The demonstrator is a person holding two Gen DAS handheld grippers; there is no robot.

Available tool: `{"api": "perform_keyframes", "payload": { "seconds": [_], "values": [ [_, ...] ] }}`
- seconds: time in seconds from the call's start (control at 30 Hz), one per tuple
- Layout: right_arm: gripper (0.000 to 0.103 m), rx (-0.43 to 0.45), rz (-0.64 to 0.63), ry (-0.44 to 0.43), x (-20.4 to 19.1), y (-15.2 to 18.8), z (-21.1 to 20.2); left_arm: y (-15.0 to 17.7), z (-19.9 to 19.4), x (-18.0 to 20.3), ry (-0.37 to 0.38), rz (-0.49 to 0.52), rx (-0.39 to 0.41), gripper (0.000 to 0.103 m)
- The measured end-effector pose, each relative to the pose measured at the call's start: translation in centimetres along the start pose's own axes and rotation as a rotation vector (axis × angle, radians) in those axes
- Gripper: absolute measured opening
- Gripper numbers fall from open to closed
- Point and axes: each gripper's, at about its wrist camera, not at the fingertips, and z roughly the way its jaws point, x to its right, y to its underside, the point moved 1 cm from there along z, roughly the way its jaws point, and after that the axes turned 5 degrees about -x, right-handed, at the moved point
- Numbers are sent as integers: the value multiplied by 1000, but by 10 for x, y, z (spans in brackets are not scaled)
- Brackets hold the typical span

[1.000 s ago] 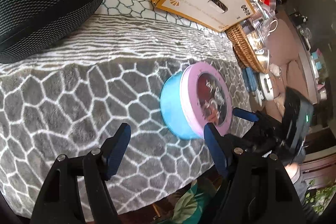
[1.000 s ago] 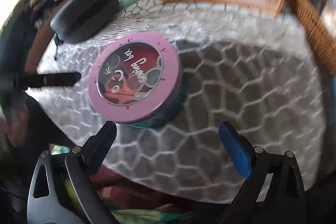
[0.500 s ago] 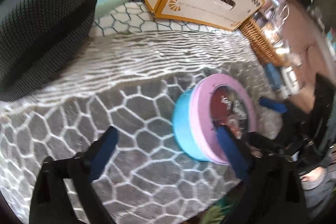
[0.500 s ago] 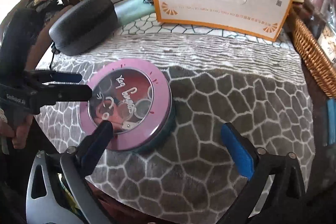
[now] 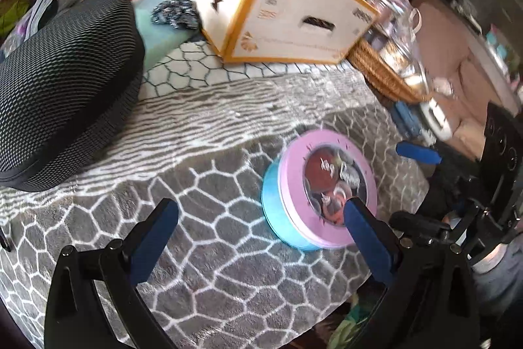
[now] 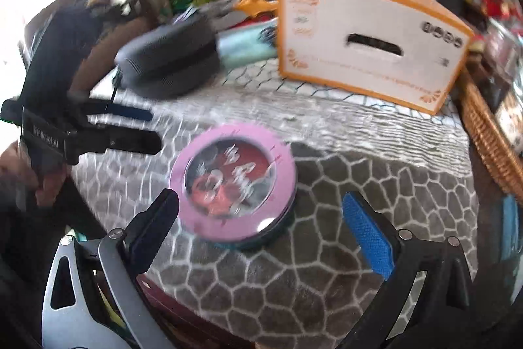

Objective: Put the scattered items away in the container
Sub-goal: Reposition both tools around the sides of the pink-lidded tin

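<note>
A round tin point(image 5: 294, 201) with a pink windowed lid and blue wall lies closed on the grey patterned tablecloth point(image 5: 212, 136). My left gripper point(image 5: 260, 211) hovers above and in front of it, jaws wide open and empty, the right finger overlapping the lid's edge in view. In the right wrist view the tin point(image 6: 233, 185) sits beyond my right gripper point(image 6: 260, 201), also open and empty. There the left gripper point(image 6: 150, 130) stands apart, left of the tin. An orange-and-white cardboard box point(image 5: 278, 12) stands at the back.
A black mesh case point(image 5: 62, 80) fills the left side of the table. A dark patterned cloth point(image 5: 176, 12) lies on a teal pad point(image 5: 157, 35) beside the box. A wicker basket point(image 5: 382, 71) of jars stands right. The table's front edge is close below the grippers.
Both grippers have risen and tipped up, so more of the box and room shows. The left jaws spread wider. The tin stays in place on the cloth.
</note>
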Motion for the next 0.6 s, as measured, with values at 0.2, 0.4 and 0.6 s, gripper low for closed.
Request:
{"api": "perform_keyframes", "payload": {
  "seconds": [0.2,0.4,0.6],
  "values": [
    [99,-45,205,75,47,-19,33,-22,26,0,-108,-7,-50,102],
    [98,-52,162,80,48,-11,46,-22,42,5,-139,31,-80,103],
    [102,-56,162,75,51,-10,51,-20,43,6,-142,37,-74,103]
  ]
}}
